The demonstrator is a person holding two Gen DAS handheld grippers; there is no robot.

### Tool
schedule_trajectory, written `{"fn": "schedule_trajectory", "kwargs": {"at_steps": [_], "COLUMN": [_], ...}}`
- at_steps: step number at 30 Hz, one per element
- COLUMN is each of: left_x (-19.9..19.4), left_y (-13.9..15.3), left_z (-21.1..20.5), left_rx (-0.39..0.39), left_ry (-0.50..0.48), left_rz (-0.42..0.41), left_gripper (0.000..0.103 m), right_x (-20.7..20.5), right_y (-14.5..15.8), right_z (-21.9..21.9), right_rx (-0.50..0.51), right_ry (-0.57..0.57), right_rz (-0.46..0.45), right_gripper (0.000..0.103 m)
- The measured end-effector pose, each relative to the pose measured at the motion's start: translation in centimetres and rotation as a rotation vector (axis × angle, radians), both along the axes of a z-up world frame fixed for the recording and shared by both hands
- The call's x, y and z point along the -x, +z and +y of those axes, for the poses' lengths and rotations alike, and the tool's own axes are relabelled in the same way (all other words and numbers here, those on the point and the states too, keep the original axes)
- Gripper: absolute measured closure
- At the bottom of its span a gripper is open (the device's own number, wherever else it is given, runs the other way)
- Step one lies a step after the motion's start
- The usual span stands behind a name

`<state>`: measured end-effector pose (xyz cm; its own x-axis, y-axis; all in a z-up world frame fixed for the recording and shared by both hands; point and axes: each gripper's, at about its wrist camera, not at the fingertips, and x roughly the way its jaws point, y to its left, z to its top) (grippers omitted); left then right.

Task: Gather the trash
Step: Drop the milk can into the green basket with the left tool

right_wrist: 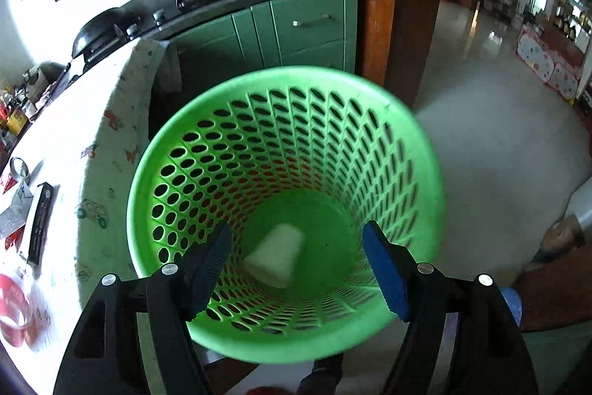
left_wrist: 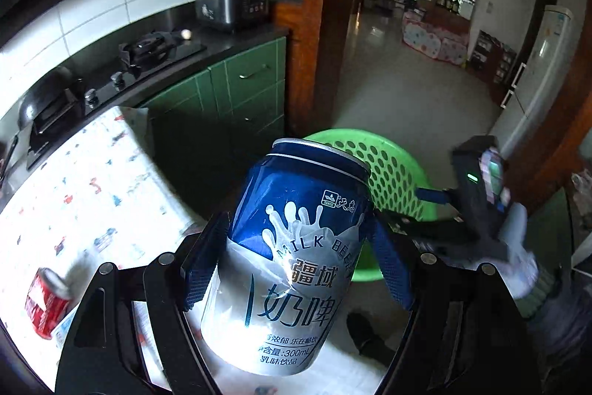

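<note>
My left gripper [left_wrist: 296,239] is shut on a blue and silver milk beer can [left_wrist: 288,258], held tilted above the table edge, in front of the green perforated trash basket [left_wrist: 396,173]. My right gripper [right_wrist: 296,247] is open and empty, directly above the basket [right_wrist: 414,143], looking down into it. A white paper cup [right_wrist: 275,256] lies on its side at the basket bottom. A red can [left_wrist: 46,302] lies on the table at the lower left of the left wrist view. The right gripper also shows in the left wrist view [left_wrist: 477,195].
A table with a white patterned cloth [left_wrist: 85,180] is at the left, bearing a black box [right_wrist: 39,224] and a red object [right_wrist: 14,313]. Green kitchen cabinets [right_wrist: 296,32], a stove and a rice cooker [left_wrist: 229,2] stand behind. Tiled floor opens to the right.
</note>
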<state>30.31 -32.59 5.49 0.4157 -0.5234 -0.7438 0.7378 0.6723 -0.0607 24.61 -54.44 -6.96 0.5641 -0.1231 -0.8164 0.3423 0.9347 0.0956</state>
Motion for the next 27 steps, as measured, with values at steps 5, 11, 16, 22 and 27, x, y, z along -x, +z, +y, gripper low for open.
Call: {"fn": "schedule_trajectory", "kwargs": {"at_steps": [5, 11, 16, 22, 27], "left_x": [-1.9, -3.0, -3.5, -3.6, -2.9], "left_y": [-2.2, -5.7, -8.2, -10.3, -9.8], "left_z": [-4.6, -9.5, -12.3, -14.2, -13.4], "left_rx": [-0.019, -0.07, -0.105, -0.131, -0.131], "left_ry": [0.005, 0.003, 0.007, -0.002, -0.006], "left_rz": [0.042, 0.099, 0.141, 0.18, 0.174], "left_gripper": [0.028, 0.028, 0.031, 0.031, 0.031], "right_x": [3.4, 6.6, 8.3, 9.5, 10.7], "right_y": [1.6, 2.3, 2.3, 1.3, 1.4], "right_z": [-0.1, -0.8, -1.2, -2.0, -1.4], "right_rx": [0.04, 0.06, 0.074, 0.051, 0.042], "right_ry": [0.01, -0.004, -0.02, -0.047, -0.055], "right_rz": [-0.054, -0.096, -0.117, -0.111, -0.11], "right_gripper": [0.024, 0.018, 0.017, 0.017, 0.017]}}
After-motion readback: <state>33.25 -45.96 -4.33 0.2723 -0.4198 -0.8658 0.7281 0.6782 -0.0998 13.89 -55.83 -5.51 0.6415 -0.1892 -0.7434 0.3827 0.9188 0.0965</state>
